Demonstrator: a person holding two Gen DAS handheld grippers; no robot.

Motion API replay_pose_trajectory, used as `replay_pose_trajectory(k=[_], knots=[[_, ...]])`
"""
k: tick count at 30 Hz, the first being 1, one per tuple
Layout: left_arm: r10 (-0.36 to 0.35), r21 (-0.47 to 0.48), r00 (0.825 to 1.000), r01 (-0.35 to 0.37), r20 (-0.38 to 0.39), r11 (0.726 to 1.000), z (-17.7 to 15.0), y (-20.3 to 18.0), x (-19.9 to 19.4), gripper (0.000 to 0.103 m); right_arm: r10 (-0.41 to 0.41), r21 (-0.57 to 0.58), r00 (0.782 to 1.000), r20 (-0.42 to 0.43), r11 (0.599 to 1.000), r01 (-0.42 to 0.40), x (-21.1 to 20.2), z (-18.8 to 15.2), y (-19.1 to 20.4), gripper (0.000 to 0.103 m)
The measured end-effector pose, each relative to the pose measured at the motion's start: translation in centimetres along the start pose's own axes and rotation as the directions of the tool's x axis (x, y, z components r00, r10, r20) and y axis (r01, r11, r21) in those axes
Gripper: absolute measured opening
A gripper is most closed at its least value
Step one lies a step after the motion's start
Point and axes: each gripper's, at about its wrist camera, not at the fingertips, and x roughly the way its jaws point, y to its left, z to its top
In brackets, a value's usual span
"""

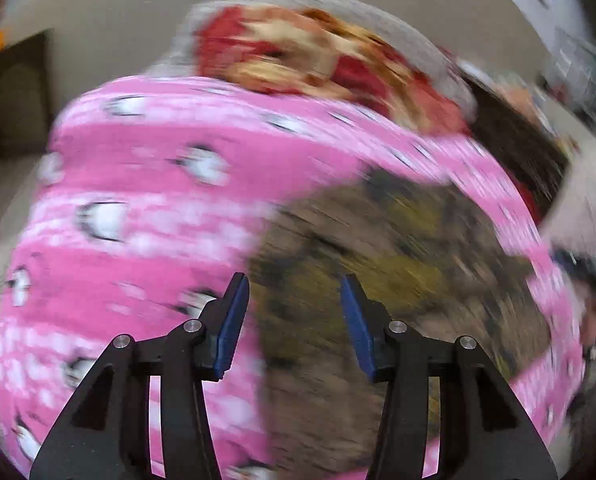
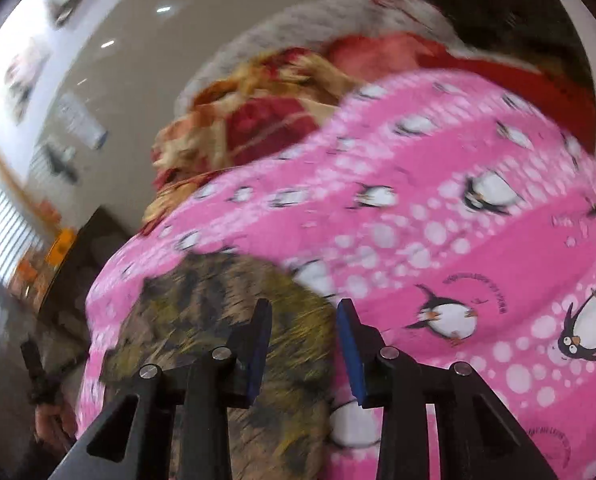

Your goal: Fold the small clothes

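Lying just ahead of both parted hand-held grippers [image 1: 293,286] [image 2: 302,310], brown-olive garment [image 1: 378,264] [image 2: 217,304].

Pink penguin-print cover [image 2: 478,248], brown-olive garment [image 1: 398,280] and seemingly red-cream cloth [image 1: 298,52] on it.

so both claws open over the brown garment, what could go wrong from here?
1. Both views are motion-blurred, so the edge of the brown patterned garment is hard to locate; a grab may miss it.
2. It lies on the pink penguin blanket; the left claw or right claw could pinch the blanket too.
3. The red floral cloth sits close behind and could get dragged.
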Motion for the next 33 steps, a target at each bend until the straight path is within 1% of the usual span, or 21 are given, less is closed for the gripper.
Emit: replay_pose_trajectory(k=[2, 3, 4, 5, 6, 7, 8, 10, 11, 13, 16, 18, 21, 23, 24, 25, 26, 28, 30, 31, 33], knots=[[0.029, 0.105, 0.998, -0.022, -0.06, 0.994, -1.5, -3.0, 1.7, 0.046, -0.02, -0.1, 0.997, -0.072, 0.995, 0.013, 1.2, -1.5, 2.4, 0.032], [0.065, 0.142, 0.993, -0.05, -0.102, 0.989, -2.8, -3.9, 3.0, 0.044, -0.054, -0.142, 0.994, -0.091, 0.989, 0.041, 2.1, -2.0, 3.4, 0.032], [0.096, 0.146, 0.985, -0.076, -0.141, 0.986, -4.1, -3.9, 4.0, 0.039, -0.12, -0.194, 0.985, -0.124, 0.977, 0.094, 3.2, -2.9, 4.2, 0.032], [0.124, 0.135, 0.982, -0.105, -0.144, 0.985, -5.5, -3.4, 4.3, 0.039, -0.17, -0.216, 0.972, -0.16, 0.967, 0.134, 4.2, -3.6, 4.4, 0.032], [0.134, 0.142, 0.986, -0.119, -0.102, 0.983, -6.2, -3.5, 3.8, 0.039, -0.214, -0.229, 0.958, -0.194, 0.959, 0.167, 5.2, -4.3, 4.3, 0.032], [0.158, 0.153, 0.983, -0.142, -0.092, 0.978, -6.9, -3.3, 3.3, 0.039, -0.248, -0.243, 0.944, -0.218, 0.951, 0.194, 6.2, -4.9, 4.2, 0.032], [0.186, 0.146, 0.978, -0.171, -0.09, 0.974, -7.5, -3.0, 2.8, 0.039, -0.262, -0.253, 0.94, -0.219, 0.946, 0.204, 6.5, -5.2, 4.2, 0.032], [0.172, 0.062, 0.98, -0.166, -0.104, 0.984, -8.5, -1.9, 1.9, 0.039, -0.271, -0.282, 0.939, -0.21, 0.937, 0.208, 6.9, -5.4, 4.4, 0.033], [0.17, 0.041, 0.98, -0.167, -0.102, 0.985, -9.0, -1.8, 1.6, 0.039, -0.269, -0.292, 0.939, -0.215, 0.935, 0.201, 7.1, -5.3, 4.6, 0.036], [0.206, 0.053, 0.973, -0.201, -0.103, 0.978, -9.1, -2.7, 1.6, 0.038, -0.272, -0.313, 0.934, -0.23, 0.93, 0.194, 7.6, -5.0, 4.7, 0.04], [0.237, 0.063, 0.963, -0.23, -0.131, 0.971, -7.0, -3.5, 2.4, 0.037, -0.291, -0.341, 0.925, -0.246, 0.919, 0.198, 8.8, -4.4, 4.7, 0.042], [0.241, 0.068, 0.957, -0.233, -0.16, 0.97, -5.1, -3.7, 3.5, 0.038, -0.303, -0.344, 0.919, -0.252, 0.916, 0.208, 9.8, -3.7, 4.5, 0.051], [0.267, 0.086, 0.939, -0.254, -0.215, 0.963, -2.0, -3.9, 6.2, 0.038, -0.322, -0.369, 0.913, -0.25, 0.904, 0.217, 11.2, -2.9, 5.1, 0.056], [0.241, 0.057, 0.941, -0.235, -0.236, 0.97, 0.0, -3.7, 7.2, 0.038, -0.339, -0.399, 0.909, -0.243, 0.889, 0.224, 12.5, -1.7, 5.9, 0.057], [0.212, 0.02, 0.947, -0.213, -0.24, 0.977, 1.3, -3.3, 7.8, 0.038, -0.343, -0.41, 0.908, -0.241, 0.884, 0.225, 13.0, -0.9, 6.2, 0.057], [0.184, -0.023, 0.956, -0.195, -0.23, 0.981, 2.8, -2.8, 8.2, 0.038, -0.341, -0.415, 0.909, -0.239, 0.882, 0.222, 13.5, 0.0, 6.5, 0.057], [0.186, -0.06, 0.96, -0.202, -0.209, 0.978, 4.3, -2.1, 8.6, 0.038, -0.338, -0.417, 0.913, -0.23, 0.882, 0.221, 14.0, 1.1, 6.8, 0.057], [0.247, -0.171, 0.961, -0.265, -0.122, 0.949, 8.1, 0.3, 8.3, 0.038, -0.32, -0.409, 0.929, -0.185, 0.885, 0.223, 14.5, 3.5, 7.6, 0.057], [0.315, -0.283, 0.947, -0.318, -0.06, 0.905, 10.5, 2.7, 7.2, 0.037, -0.303, -0.37, 0.947, -0.109, 0.896, 0.244, 14.0, 5.9, 8.1, 0.057], [0.334, -0.325, 0.942, -0.33, -0.045, 0.886, 11.1, 3.6, 6.5, 0.037, -0.309, -0.35, 0.948, -0.071, 0.898, 0.267, 13.6, 6.9, 8.4, 0.057], [0.366, -0.373, 0.931, -0.339, 0.001, 0.864, 11.4, 4.4, 4.8, 0.037, -0.312, -0.332, 0.949, -0.053, 0.901, 0.278, 13.2, 7.9, 8.7, 0.057]])
